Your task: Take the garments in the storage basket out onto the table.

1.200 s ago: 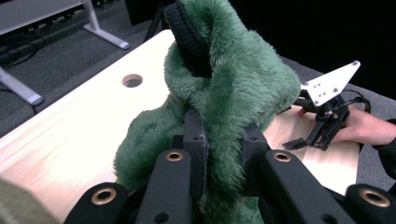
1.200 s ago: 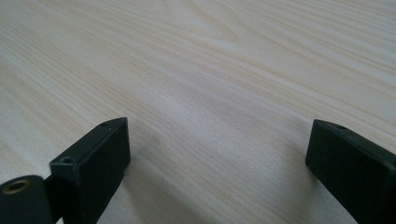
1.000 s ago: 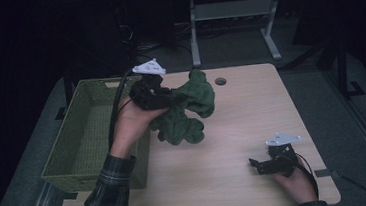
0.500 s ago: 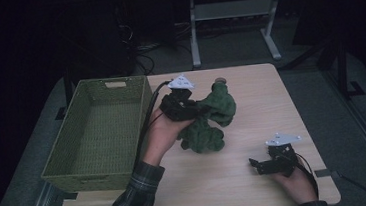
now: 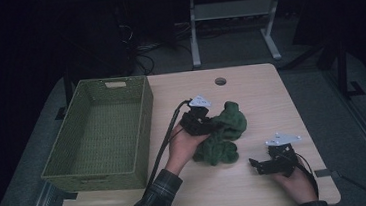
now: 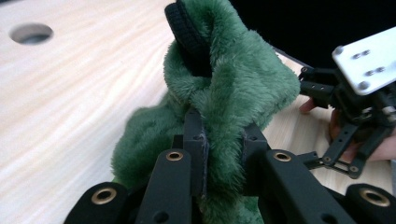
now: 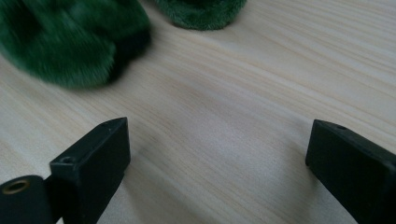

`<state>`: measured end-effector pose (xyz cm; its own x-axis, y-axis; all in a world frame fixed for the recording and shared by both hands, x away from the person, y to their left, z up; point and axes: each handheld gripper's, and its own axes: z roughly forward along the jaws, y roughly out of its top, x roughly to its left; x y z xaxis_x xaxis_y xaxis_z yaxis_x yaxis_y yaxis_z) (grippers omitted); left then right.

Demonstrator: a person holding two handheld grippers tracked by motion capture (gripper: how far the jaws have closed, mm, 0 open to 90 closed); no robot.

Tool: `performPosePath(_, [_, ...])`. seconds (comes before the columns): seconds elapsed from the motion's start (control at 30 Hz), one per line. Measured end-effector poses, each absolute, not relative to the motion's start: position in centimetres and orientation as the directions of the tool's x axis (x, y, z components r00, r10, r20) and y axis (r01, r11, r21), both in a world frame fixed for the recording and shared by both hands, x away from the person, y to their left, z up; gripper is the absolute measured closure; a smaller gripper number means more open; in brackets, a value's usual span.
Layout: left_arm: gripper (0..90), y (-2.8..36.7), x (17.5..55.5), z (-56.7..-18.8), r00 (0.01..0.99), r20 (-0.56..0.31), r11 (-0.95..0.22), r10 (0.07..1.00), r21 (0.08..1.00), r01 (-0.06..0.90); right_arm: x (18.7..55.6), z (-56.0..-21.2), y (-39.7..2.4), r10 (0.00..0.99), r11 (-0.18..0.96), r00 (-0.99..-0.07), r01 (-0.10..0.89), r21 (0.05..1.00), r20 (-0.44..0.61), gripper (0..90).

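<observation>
Basket: your green woven basket [image 5: 101, 135] sits on the left part of the table, long side running away from you; its floor and walls are bare, with nothing lying in it.
Plush: the green plush toy [image 5: 223, 134] lies on the wood near the table's middle, to the right of the basket and apart from it, between your two grippers.
Left gripper: your left gripper [image 5: 204, 123] pinches a fold of the plush; in the left gripper view [image 6: 223, 154] both black pads are sunk into the fur from either side.
Right gripper: your right gripper [image 5: 269, 161] rests low by the near right edge of the table; in the right gripper view [image 7: 217, 154] its jaws stand spread wide with bare wood between them, gripping nothing.
Hidden: your left hand [image 5: 184, 145] and the gripper cover the plush's left side, so you cannot read its overall shape; a black ribbed part [image 6: 187, 35] shows at its top, what it is you cannot tell. In the right gripper view the plush [image 7: 70, 39] is blurred and cut off by the top edge.
Surface: a light wood table [image 5: 249, 84] with a round hole [image 5: 220, 81] near its far edge.
Room: dark around you; a pale metal stand [image 5: 232, 28] and loose cables [image 5: 139, 51] sit on the floor beyond the table.
</observation>
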<state>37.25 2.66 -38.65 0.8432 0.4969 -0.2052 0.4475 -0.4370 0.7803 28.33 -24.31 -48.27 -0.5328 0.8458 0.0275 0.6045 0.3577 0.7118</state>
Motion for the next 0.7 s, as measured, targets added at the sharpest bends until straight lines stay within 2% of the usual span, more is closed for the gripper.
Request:
performPosePath(0.37, [77.3, 1.0, 38.1, -43.7, 0.83, -0.199, -0.492, 0.52, 0.725, 0.482, 28.3, -48.3, -24.3, 0.846, 0.357, -0.532, 0.605, 0.712, 0.028, 6.2])
performPosePath(0.47, [74.4, 0.9, 38.1, -44.1, 0.836, -0.184, -0.507, 0.517, 0.721, 0.472, 28.3, -48.3, -24.3, 0.846, 0.358, -0.533, 0.604, 0.712, 0.027, 6.2])
performPosePath(0.63, [49.4, 1.6, 37.9, -43.0, 0.843, -0.181, -0.495, 0.507, 0.74, 0.456, 28.3, -48.3, -24.3, 0.846, 0.358, -0.533, 0.605, 0.712, 0.028, 6.2])
performPosePath(0.7, [42.5, 2.0, 37.6, -42.4, 0.847, -0.167, -0.491, 0.505, 0.751, 0.441, 28.3, -48.3, -24.3, 0.846, 0.358, -0.533, 0.605, 0.712, 0.028, 6.2])
